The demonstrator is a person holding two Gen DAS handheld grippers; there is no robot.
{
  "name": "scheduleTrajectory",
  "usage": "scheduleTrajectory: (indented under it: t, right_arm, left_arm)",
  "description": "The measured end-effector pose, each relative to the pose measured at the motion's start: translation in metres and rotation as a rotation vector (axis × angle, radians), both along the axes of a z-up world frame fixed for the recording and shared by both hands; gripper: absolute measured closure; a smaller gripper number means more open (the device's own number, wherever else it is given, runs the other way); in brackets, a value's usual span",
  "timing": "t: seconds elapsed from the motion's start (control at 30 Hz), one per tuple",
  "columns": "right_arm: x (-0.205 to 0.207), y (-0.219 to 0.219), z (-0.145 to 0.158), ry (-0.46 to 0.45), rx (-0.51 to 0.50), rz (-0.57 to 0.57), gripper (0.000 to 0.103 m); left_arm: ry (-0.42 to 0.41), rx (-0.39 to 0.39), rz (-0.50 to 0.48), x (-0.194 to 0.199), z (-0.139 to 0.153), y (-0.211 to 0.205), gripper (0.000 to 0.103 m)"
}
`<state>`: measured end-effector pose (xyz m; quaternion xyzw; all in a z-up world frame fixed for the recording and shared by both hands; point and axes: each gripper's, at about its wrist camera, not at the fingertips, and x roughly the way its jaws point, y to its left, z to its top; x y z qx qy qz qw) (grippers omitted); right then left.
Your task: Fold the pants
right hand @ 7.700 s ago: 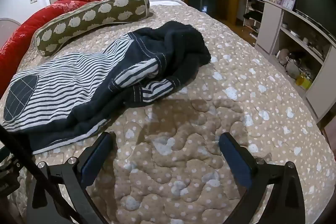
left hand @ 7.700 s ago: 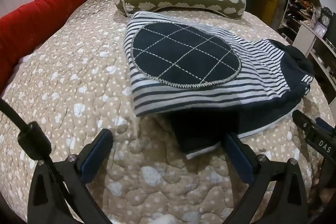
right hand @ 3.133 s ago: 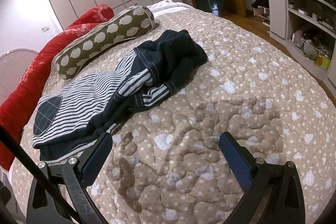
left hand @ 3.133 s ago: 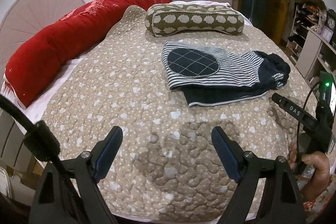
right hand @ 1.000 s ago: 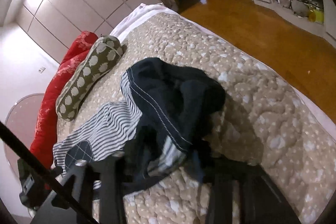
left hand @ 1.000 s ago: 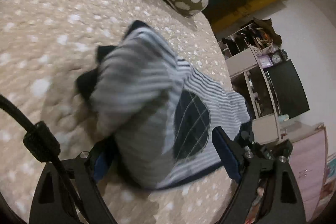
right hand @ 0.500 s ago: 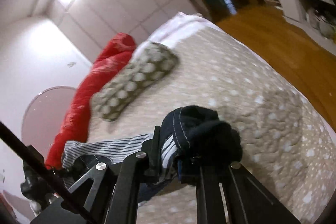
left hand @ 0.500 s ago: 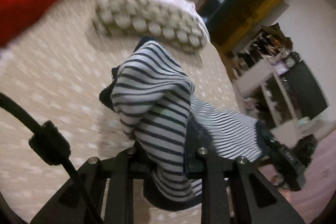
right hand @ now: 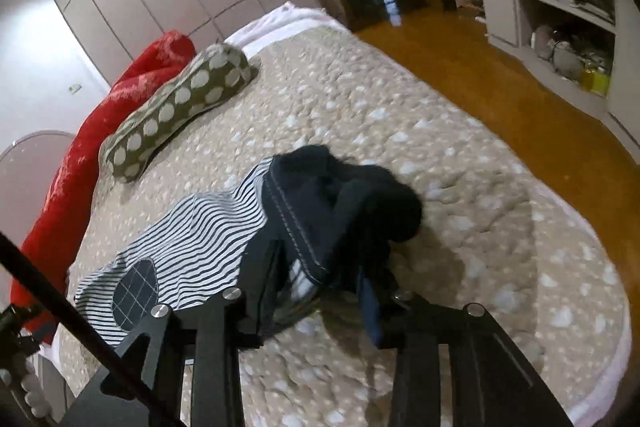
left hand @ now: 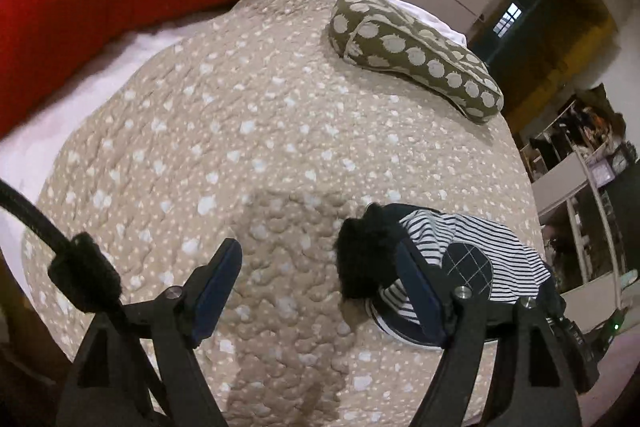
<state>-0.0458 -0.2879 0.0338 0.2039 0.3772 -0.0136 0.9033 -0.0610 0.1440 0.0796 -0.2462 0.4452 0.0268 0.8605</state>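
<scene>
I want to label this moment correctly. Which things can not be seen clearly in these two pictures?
- Left wrist view: the right part of the pants lies behind one finger of the left gripper, so its fold is hidden.
- Right wrist view: the right gripper is wrapped in dark cloth; whether its fingers are closed on the pants cannot be told.
- Right wrist view: items on the shelf are too small and blurred.

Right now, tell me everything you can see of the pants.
The pants are soft knit, navy-and-white striped, with a round navy grid-stitched patch and a solid navy, white-stitched end that looks fuzzy inside. They lie crumpled, not folded, on the quilt. The right gripper looks shut on the navy end; the left gripper is open, its right finger overlapping the bunched dark end.
</scene>
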Motion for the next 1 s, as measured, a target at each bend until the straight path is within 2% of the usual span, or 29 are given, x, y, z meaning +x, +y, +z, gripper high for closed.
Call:
scheduleTrajectory:
  t: [0.13,0.27,0.3,0.33,0.47,0.53,0.6,0.67,0.77,0.8,0.9,1.0]
  right_arm:
    - [-0.012,0.018,0.013,-0.063,-0.055,0.025,0.059]
    - [-0.024,0.037,0.020,-0.126,-0.027,0.096,0.056]
    - [-0.027,0.041,0.021,-0.137,-0.004,0.124,0.056]
    - [-0.029,0.045,0.021,-0.145,0.014,0.147,0.056]
    - [-0.035,0.062,0.020,-0.150,0.033,0.217,0.056]
    - [-0.035,0.066,0.018,-0.152,0.043,0.245,0.056]
    - [-0.035,0.067,0.016,-0.149,0.073,0.270,0.056]
    - [-0.032,0.068,0.013,-0.138,0.142,0.303,0.056]
    - [-0.027,0.075,0.004,-0.103,0.305,0.389,0.056]
    - [-0.023,0.082,-0.002,-0.080,0.377,0.437,0.056]
    - [-0.014,0.102,-0.019,-0.011,0.513,0.523,0.055]
    - [-0.003,0.119,-0.038,0.059,0.591,0.541,0.054]
  left_arm:
    - [-0.023,-0.070,-0.070,0.006,-0.006,-0.017,0.025]
    - [0.014,-0.060,-0.156,0.018,-0.018,-0.050,0.025]
    - [0.027,-0.067,-0.176,0.022,-0.022,-0.057,0.029]
    - [0.041,-0.076,-0.190,0.026,-0.027,-0.064,0.036]
    - [0.130,-0.072,-0.189,0.040,-0.045,-0.081,0.054]
    - [0.150,-0.031,-0.185,0.045,-0.047,-0.087,0.080]
    - [0.134,-0.013,-0.208,0.044,-0.041,-0.091,0.090]
    - [0.104,-0.035,-0.225,0.040,-0.034,-0.091,0.094]
    - [0.072,-0.104,-0.244,0.035,-0.022,-0.090,0.095]
    - [0.062,-0.114,-0.250,0.034,-0.017,-0.090,0.095]
    - [0.050,-0.132,-0.260,0.033,-0.007,-0.091,0.095]
    - [0.034,-0.140,-0.258,0.031,0.000,-0.094,0.095]
